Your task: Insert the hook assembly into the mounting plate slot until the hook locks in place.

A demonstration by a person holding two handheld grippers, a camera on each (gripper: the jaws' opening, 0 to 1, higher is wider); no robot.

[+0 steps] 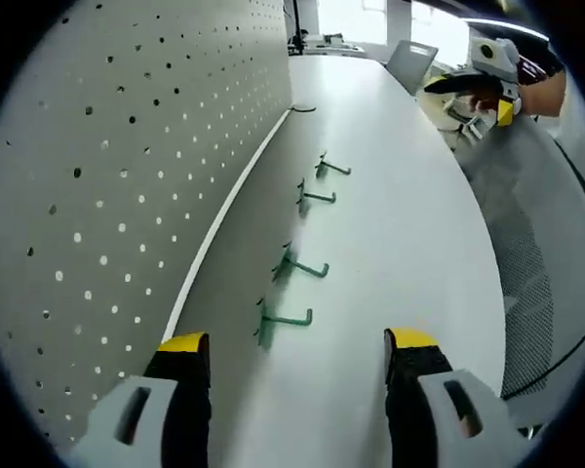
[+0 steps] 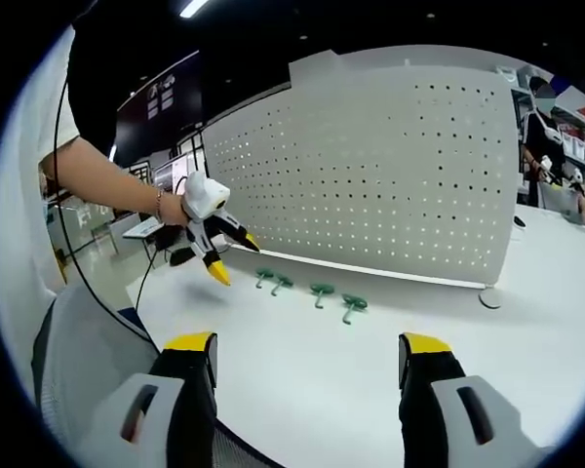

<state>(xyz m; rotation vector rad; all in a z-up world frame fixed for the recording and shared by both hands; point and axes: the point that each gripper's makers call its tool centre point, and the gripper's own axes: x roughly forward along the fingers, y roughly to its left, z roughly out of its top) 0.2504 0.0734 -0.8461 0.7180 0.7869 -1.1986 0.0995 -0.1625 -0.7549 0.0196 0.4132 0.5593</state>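
4 green hooks (image 1: 302, 267), 1 pegboard (image 1: 127, 175), 2 grippers (image 1: 298, 353)

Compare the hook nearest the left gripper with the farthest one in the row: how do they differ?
In the left gripper view, the nearest hook lies just ahead of the open left gripper, between its jaw lines; the farthest hook lies well up the table. The nearest looks larger, only by closeness. Both are green, lying loose on the table beside the pegboard, unmounted.

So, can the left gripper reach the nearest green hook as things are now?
Probably yes: the left gripper is open, and the nearest green hook lies on bare table just ahead, nothing between.
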